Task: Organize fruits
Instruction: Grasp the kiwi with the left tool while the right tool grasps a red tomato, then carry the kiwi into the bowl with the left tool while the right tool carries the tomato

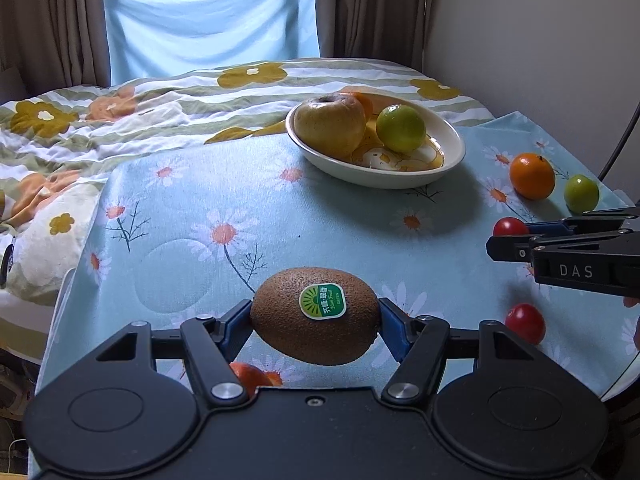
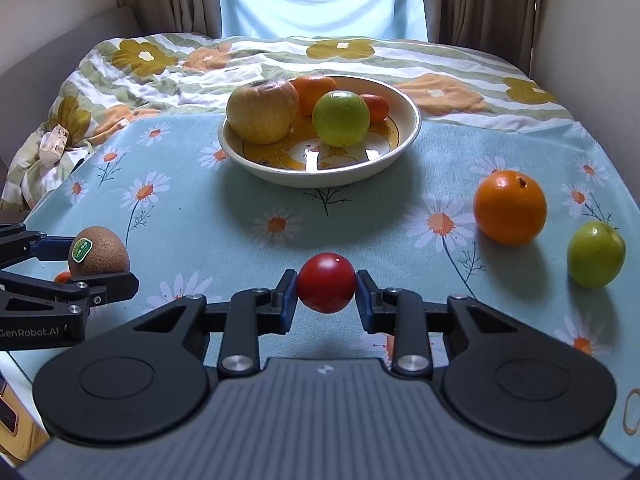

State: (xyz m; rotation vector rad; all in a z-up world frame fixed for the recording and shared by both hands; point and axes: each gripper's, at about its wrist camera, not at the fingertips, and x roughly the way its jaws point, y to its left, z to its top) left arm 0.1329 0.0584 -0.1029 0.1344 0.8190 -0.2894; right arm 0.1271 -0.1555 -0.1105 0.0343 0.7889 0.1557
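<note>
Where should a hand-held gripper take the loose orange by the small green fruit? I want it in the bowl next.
Grip the orange across its widest middle, coming from above or from the near side. It is round and sits free on the cloth, but the green fruit lies close on its right, so keep the fingers clear of that side.

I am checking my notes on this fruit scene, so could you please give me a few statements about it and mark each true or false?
1. The left gripper holds a kiwi. True.
2. The right gripper is open and holds nothing. False: it is shut on a red tomato.
3. The bowl holds an apple and a green fruit. True.
4. The large orange lies in the bowl. False: it sits on the tablecloth, beside a small green fruit.
</note>
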